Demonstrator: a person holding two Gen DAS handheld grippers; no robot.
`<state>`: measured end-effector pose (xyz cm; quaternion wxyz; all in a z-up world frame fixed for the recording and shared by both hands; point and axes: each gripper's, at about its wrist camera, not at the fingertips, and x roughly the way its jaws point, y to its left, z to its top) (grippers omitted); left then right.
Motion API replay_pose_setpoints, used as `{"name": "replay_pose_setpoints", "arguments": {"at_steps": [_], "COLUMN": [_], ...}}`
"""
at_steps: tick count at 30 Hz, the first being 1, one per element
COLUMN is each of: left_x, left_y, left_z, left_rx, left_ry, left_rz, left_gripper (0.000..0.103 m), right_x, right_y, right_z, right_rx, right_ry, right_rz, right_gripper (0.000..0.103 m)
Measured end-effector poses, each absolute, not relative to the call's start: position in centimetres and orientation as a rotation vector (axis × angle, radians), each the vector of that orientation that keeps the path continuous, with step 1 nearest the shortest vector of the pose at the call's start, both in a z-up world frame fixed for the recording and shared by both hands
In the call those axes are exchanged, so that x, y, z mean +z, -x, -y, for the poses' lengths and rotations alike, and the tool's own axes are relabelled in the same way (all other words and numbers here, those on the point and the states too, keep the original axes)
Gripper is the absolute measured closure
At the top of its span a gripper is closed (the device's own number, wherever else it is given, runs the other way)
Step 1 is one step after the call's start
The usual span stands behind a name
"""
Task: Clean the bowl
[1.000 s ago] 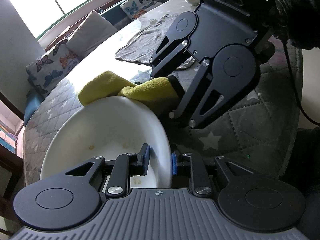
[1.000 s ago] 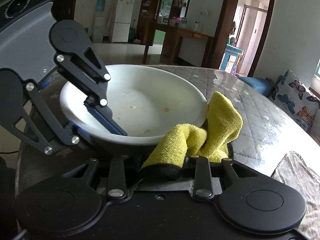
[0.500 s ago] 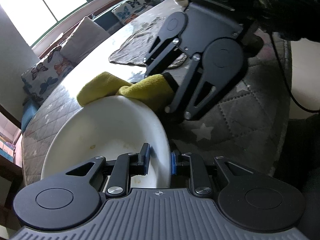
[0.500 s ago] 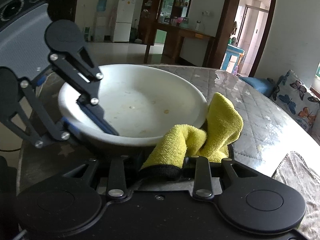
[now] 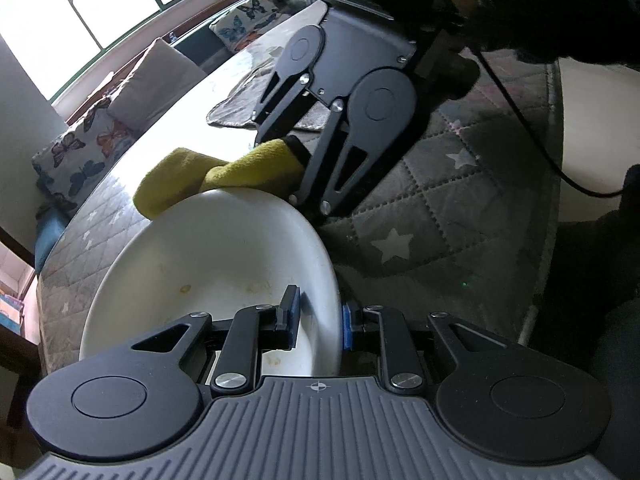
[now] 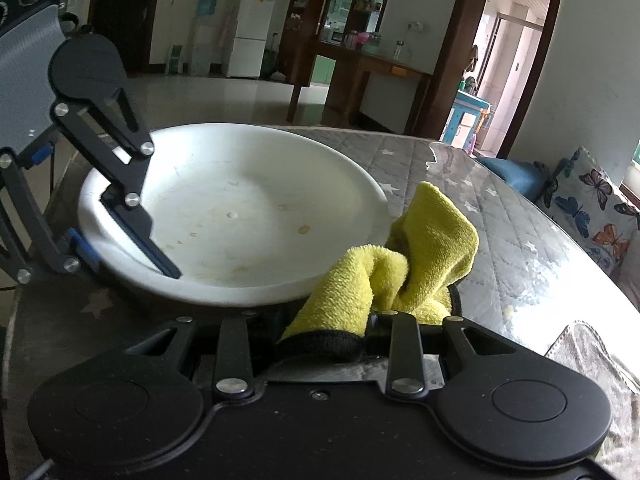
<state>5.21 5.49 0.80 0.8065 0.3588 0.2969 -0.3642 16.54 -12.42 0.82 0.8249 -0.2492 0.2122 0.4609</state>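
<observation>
A wide white bowl (image 5: 208, 264) (image 6: 256, 200) with a few brownish food spots sits tilted on the table. My left gripper (image 5: 318, 316) (image 6: 120, 248) is shut on the bowl's near rim, one blue pad inside and one outside. A yellow cloth (image 6: 400, 268) (image 5: 224, 176) is bunched against the bowl's outer edge. My right gripper (image 6: 326, 320) (image 5: 298, 178) is shut on the cloth's black-edged end, just outside and below the rim.
The table wears a grey quilted star-pattern cover (image 5: 440, 216) under a glossy sheet. A grey rag (image 5: 240, 108) (image 6: 600, 356) lies further along the table. Butterfly cushions (image 5: 84, 148) line a window bench. A person's dark sleeve (image 5: 560, 8) holds the right gripper.
The right gripper with the cloth has drawn back a little and risen, so the bowl's inside now shows more fully in the right wrist view. The left gripper's hold on the rim is unchanged.
</observation>
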Motion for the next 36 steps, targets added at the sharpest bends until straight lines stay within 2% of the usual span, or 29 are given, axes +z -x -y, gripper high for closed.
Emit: {"name": "replay_pose_setpoints", "arguments": {"at_steps": [36], "left_x": [1.0], "left_y": [-4.4], "left_z": [-5.0], "left_rx": [-0.588], "left_ry": [-0.598], "left_rz": [-0.657], "left_gripper": [0.084], "right_x": [0.9], "right_y": [-13.8], "right_z": [12.9], "right_rx": [1.005], "right_ry": [0.481], "right_rz": [-0.450], "right_gripper": [0.067]}}
